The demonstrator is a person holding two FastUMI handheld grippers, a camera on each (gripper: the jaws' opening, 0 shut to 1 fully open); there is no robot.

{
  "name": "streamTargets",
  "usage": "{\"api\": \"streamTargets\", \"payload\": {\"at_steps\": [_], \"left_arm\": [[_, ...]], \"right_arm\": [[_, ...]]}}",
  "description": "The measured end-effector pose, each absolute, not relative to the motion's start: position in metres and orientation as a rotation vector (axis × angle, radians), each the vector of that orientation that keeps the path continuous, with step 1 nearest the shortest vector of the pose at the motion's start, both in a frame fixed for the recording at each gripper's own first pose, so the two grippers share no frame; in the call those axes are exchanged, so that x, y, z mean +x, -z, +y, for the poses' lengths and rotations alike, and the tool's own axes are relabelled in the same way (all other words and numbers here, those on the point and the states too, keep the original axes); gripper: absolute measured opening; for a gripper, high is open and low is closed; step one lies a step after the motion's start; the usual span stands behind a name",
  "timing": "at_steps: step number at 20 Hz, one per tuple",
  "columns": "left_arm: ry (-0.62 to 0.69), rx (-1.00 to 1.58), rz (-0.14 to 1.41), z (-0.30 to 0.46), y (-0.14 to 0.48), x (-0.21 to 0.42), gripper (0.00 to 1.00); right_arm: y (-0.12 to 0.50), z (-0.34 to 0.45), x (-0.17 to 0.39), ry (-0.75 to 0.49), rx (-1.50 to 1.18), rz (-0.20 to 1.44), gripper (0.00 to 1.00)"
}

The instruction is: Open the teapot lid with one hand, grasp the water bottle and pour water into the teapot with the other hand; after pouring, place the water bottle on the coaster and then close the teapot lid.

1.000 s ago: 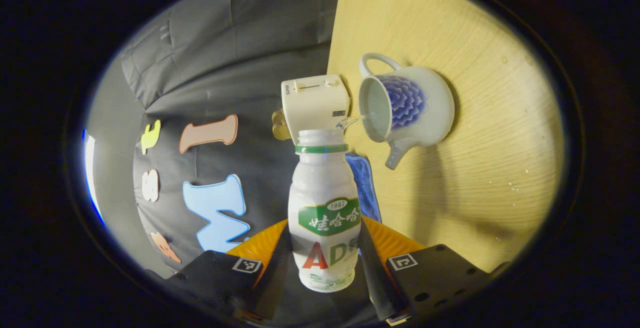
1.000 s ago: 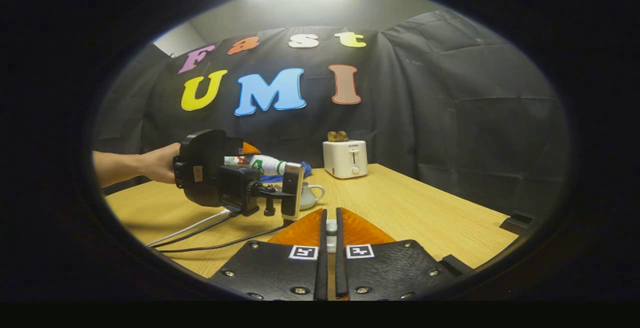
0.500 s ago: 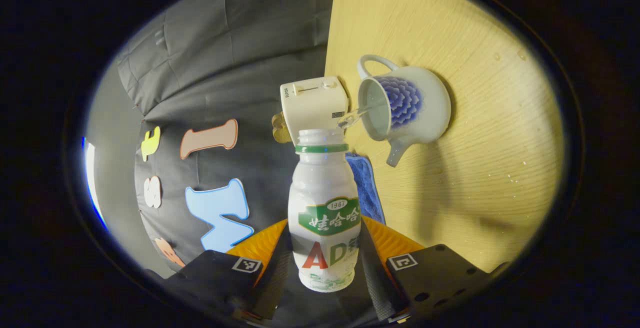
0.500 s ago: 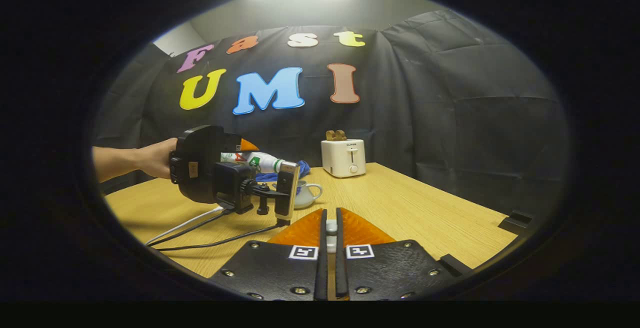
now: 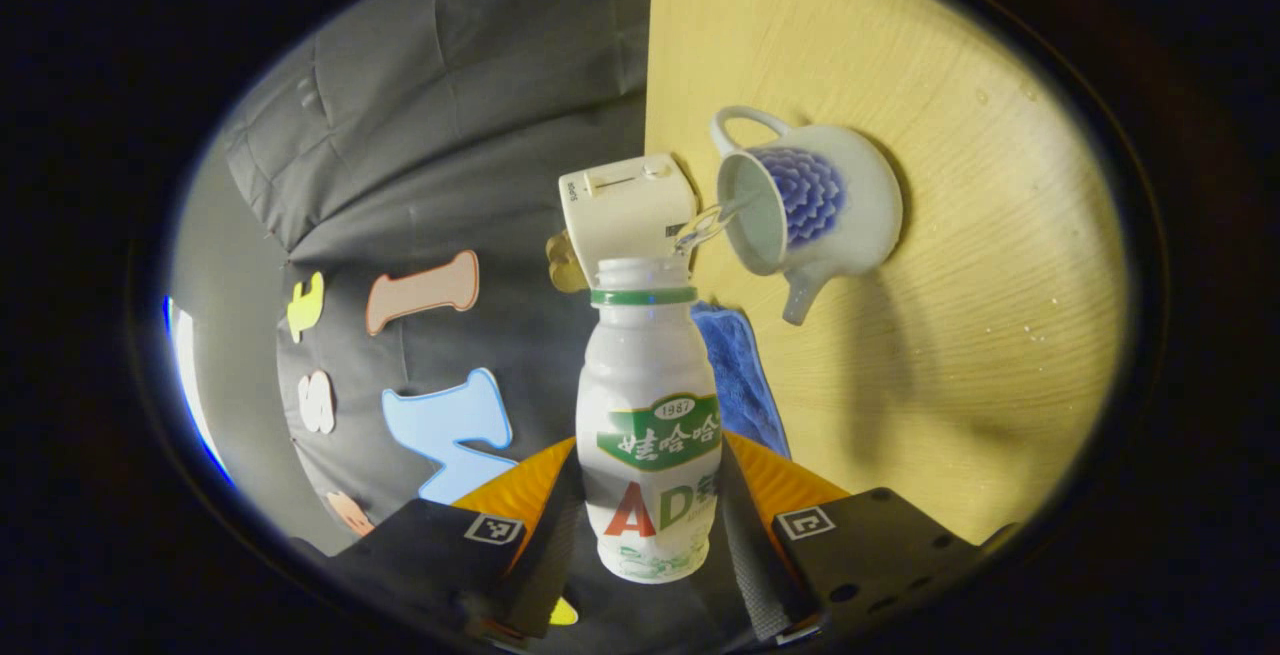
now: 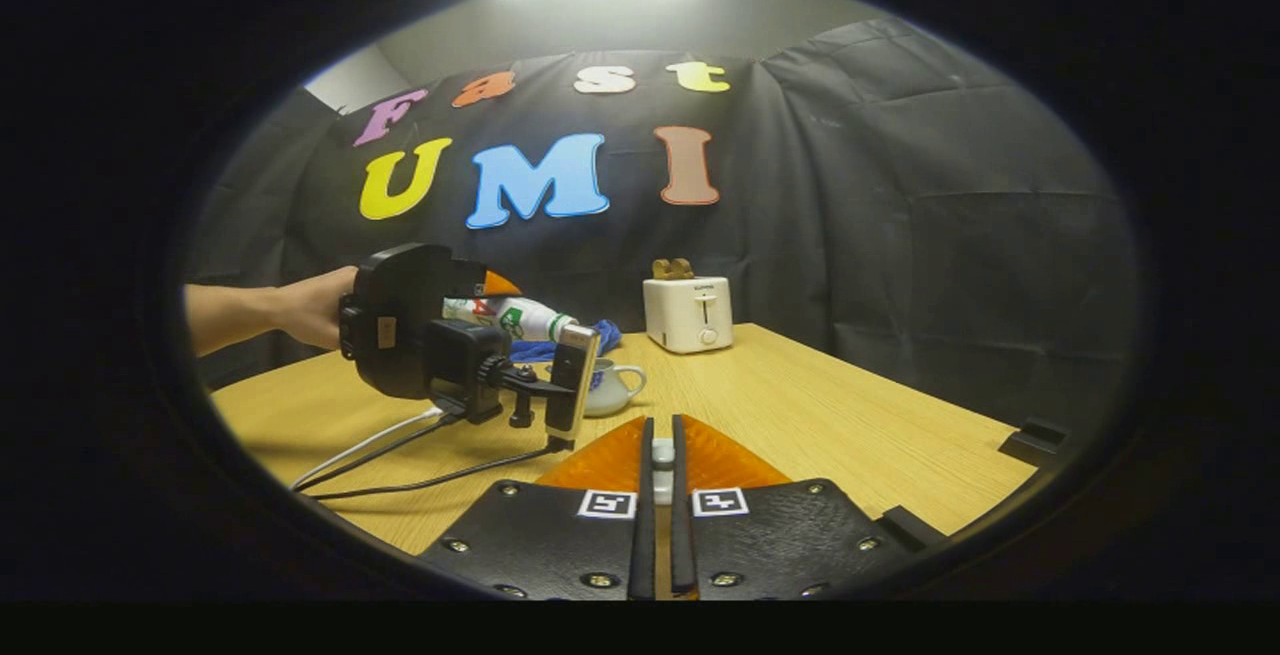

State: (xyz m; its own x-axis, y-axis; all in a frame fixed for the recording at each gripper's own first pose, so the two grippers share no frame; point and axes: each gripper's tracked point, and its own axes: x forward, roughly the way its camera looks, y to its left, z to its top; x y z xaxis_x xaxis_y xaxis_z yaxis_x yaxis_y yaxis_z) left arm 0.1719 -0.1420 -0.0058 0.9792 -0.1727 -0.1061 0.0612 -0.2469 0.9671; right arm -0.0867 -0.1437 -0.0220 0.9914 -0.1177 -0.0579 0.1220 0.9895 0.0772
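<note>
Left gripper [image 5: 648, 525] jaws clamp water bottle [image 5: 648, 435]; right gripper [image 6: 662, 455] jaws pinch lid [image 6: 662, 457].

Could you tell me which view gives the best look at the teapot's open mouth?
The left gripper view: the teapot faces it, with water streaming in from the bottle. In the right gripper view the teapot is small and partly hidden.

A pale wooden table [image 6: 800, 405] stands against a creased black cloth wall [image 6: 900, 235].
</note>
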Motion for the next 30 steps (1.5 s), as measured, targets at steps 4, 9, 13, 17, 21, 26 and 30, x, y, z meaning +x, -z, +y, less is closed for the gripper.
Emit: {"api": "streamTargets", "payload": {"at_steps": [4, 9, 13, 17, 21, 26, 30], "left_arm": [[0.223, 1.829, -0.095, -0.145, 0.004, 0.172, 0.77], [0.223, 1.86, -0.111, -0.149, 0.004, 0.17, 0.77], [0.226, 1.887, -0.111, -0.15, 0.002, 0.17, 0.77], [0.227, 1.908, -0.12, -0.15, -0.001, 0.17, 0.77], [0.23, 1.932, -0.135, -0.15, -0.002, 0.171, 0.77], [0.235, 1.969, -0.143, -0.151, -0.005, 0.173, 0.77], [0.247, 1.971, -0.143, -0.151, -0.005, 0.173, 0.77]], "right_arm": [[0.022, -0.145, -0.089, 0.121, 0.085, 0.049, 0.06], [0.02, -0.145, -0.091, 0.117, 0.097, 0.042, 0.06], [0.019, -0.143, -0.093, 0.108, 0.1, 0.035, 0.06], [0.019, -0.144, -0.095, 0.109, 0.1, 0.033, 0.06], [0.017, -0.145, -0.094, 0.106, 0.1, 0.028, 0.06], [0.013, -0.144, -0.095, 0.104, 0.074, 0.015, 0.06], [0.011, -0.144, -0.094, 0.104, 0.073, 0.014, 0.06]]}}
